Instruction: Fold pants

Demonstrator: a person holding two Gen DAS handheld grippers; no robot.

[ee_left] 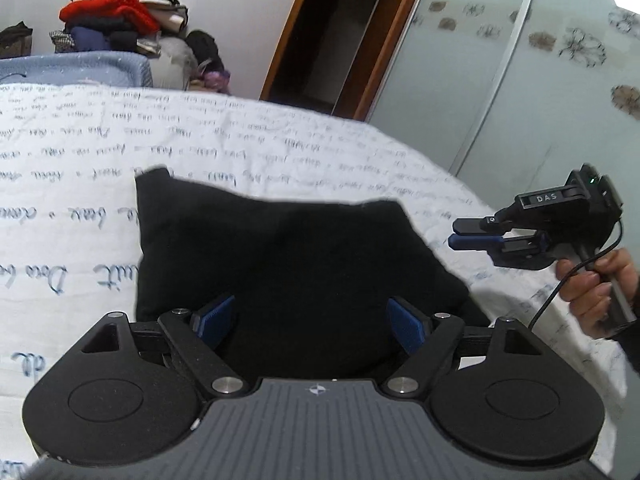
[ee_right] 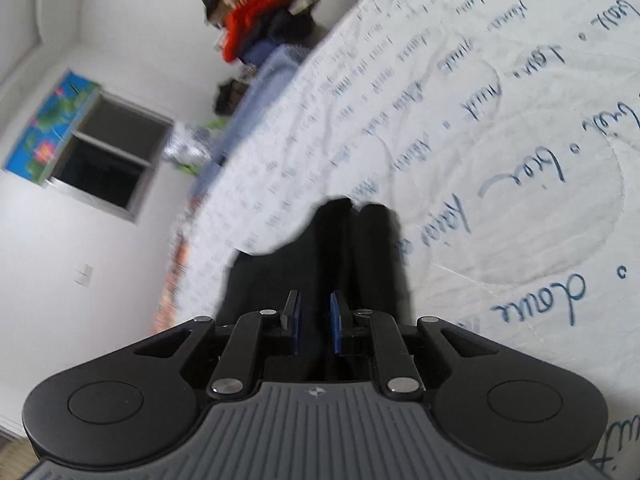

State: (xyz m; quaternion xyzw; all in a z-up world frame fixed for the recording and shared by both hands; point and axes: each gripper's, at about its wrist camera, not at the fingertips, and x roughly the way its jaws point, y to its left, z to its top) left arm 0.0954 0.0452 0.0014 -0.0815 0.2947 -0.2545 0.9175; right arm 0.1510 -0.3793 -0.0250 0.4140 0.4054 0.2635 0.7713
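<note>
Matt black cloth pants [ee_left: 296, 264], creased white printed cotton bedcover [ee_left: 100, 152], frosted glass door [ee_left: 500, 80]

We see the pants [ee_left: 296, 268] as a black, folded bundle lying on the white bed cover w/ blue handwriting print. In the left wrist view it's a rough rectangle, top edge sagging in the middle, upper-left corner poking up a bit, right side sloping outward. Fabric is plain, matte, no detail readable. In the right wrist view the pants [ee_right: 344, 248] show two narrow rounded ends side by side, w/ a slim seam-like gap btw them.
</note>
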